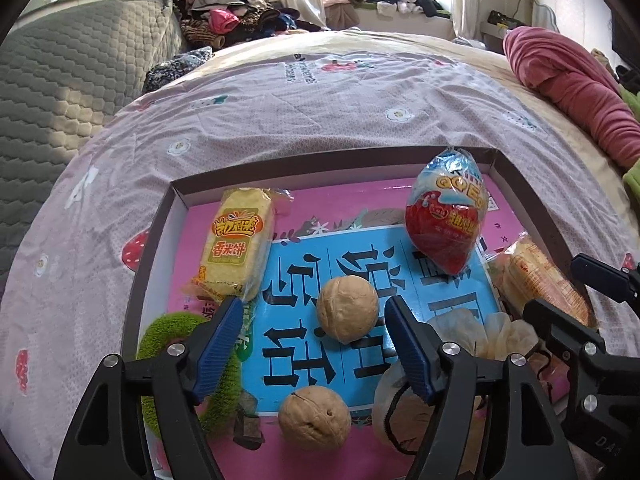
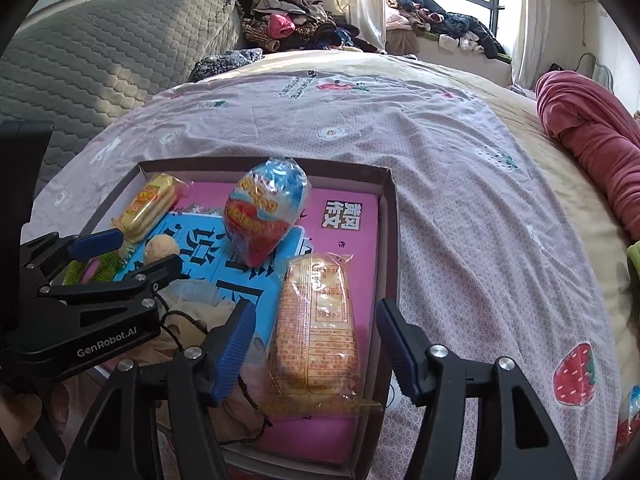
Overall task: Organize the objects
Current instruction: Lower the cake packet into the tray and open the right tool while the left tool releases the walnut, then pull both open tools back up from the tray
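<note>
A shallow cardboard box (image 1: 158, 232) with a pink and blue book as its floor lies on the bed. In it are a yellow rice-cake pack (image 1: 238, 248), a red and blue egg-shaped snack (image 1: 448, 216), two walnuts (image 1: 347, 308) (image 1: 314, 416), a green fuzzy ring (image 1: 168, 336), a pale mesh pouch (image 1: 472, 332) and an orange cracker pack (image 2: 316, 332). My left gripper (image 1: 314, 340) is open above the walnuts. My right gripper (image 2: 316, 348) is open around the orange cracker pack, and the left view shows it at the right (image 1: 560, 292).
The bed is covered by a pink printed sheet (image 1: 320, 112). A grey quilted headboard (image 1: 60, 80) stands at the left. A rolled red blanket (image 2: 592, 136) lies at the right. Piles of clothes (image 1: 240, 20) lie at the far side by the window.
</note>
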Motion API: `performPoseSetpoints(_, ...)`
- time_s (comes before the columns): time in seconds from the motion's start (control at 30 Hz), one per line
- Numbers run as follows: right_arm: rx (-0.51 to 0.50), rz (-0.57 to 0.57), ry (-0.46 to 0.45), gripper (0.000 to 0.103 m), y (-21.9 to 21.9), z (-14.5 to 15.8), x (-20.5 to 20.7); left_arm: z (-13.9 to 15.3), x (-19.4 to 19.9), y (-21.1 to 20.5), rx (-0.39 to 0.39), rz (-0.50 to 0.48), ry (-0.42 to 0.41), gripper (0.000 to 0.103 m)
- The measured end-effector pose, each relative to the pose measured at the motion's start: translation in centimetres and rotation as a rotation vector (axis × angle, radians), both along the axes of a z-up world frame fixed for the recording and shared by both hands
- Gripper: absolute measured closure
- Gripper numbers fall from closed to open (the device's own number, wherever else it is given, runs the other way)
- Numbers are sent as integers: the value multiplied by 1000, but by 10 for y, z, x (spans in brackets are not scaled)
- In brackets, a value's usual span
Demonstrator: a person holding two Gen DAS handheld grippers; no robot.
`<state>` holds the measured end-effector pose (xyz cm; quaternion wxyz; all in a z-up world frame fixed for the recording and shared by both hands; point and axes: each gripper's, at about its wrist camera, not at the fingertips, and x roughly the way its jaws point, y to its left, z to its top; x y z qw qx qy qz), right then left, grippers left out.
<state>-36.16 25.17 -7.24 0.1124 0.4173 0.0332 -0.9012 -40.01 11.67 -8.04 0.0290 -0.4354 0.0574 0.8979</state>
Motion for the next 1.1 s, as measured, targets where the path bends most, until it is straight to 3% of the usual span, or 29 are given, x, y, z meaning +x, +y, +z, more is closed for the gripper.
performPoseSetpoints(0.4,-15,-15,53,14,3,13,5,14,7,-3,11,20,37,18)
performPoseSetpoints(0.77,-60,-26,123,9,5,32,15,36,18,-12,28,62,93,12)
performPoseSetpoints(0.83,-62,-24,130,6,5,35,17,39,20,-13,28,69,98,0)
performPoseSetpoints(1.1,-66,-21,143,1,3,42,20,46,26,-18,20,78,121,0)
